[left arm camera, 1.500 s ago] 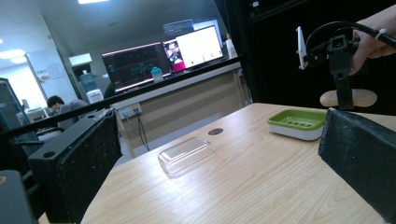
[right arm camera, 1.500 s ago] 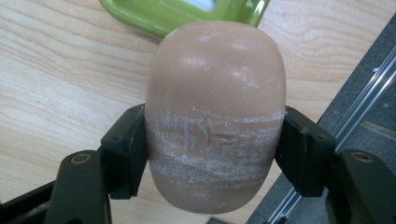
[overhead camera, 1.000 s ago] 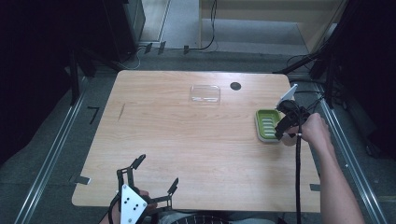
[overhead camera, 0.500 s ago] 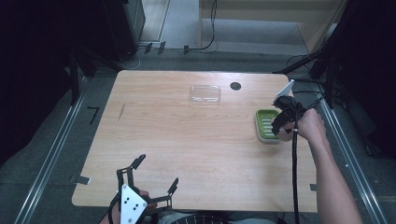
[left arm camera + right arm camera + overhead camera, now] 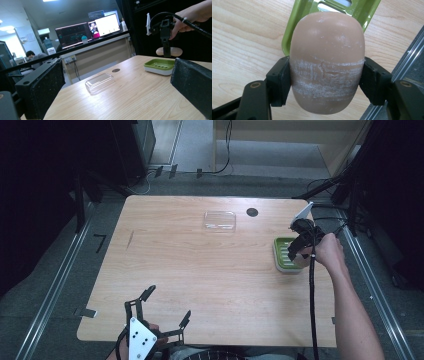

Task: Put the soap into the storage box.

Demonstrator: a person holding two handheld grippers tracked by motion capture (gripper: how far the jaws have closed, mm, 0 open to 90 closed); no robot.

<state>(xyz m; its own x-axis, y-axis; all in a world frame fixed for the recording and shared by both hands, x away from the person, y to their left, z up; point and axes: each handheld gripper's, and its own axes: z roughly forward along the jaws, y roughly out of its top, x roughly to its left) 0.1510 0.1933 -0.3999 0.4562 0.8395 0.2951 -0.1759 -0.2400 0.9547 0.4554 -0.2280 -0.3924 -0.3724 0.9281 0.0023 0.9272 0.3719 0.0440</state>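
High view: the worktop is evenly and softly lit from above, pale against a surround that falls to near black on the left and right, and the picture is somewhat grainy with only faint shadows. Left gripper view: ceiling lights and bright monitors glow in a hazy, soft-focus background, the clear lid carries a dull sheen, and the near black jaws are blurred at the edges. Right gripper view: the soap is sharp and evenly lit, with a soft highlight near its top, probably from overhead light.
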